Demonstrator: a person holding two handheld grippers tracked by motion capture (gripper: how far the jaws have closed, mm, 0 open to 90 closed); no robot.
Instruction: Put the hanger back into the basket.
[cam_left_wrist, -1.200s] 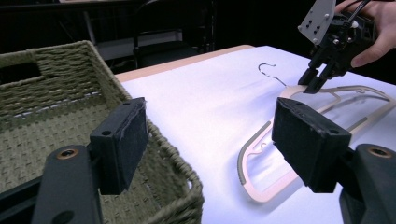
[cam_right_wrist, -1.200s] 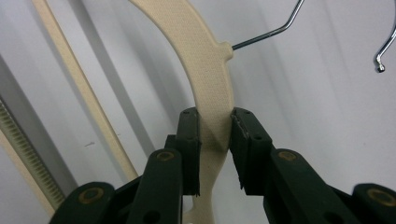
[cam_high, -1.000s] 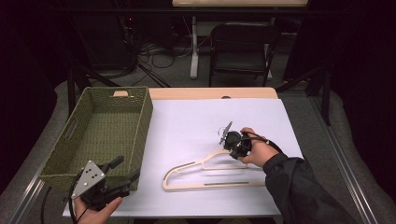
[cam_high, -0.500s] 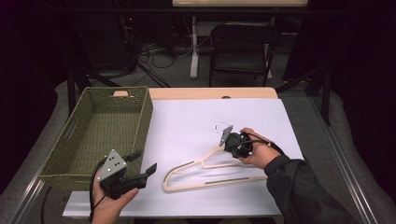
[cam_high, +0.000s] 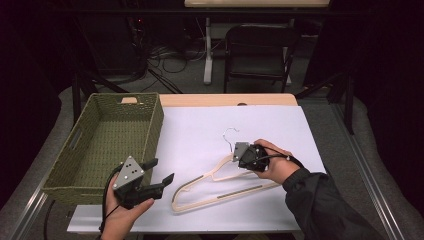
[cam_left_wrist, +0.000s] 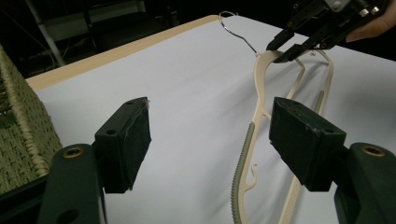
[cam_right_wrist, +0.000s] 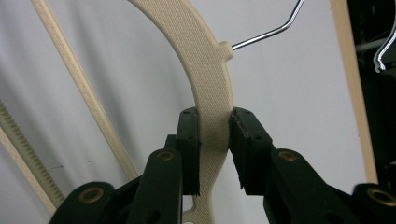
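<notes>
— What's on the left?
— A basket (cam_high: 112, 140); near it, the left gripper (cam_high: 162, 178) with jaws wide apart, empty.
— And the hanger (cam_high: 220, 185)?
— Mid-table on the white sheet (cam_high: 200, 130), its neck clamped by the right gripper (cam_right_wrist: 214, 140).

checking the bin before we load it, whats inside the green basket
Nothing visible inside the green basket: its woven floor looks bare. The near corner is covered by the left tool, so that part cannot be checked.
</notes>
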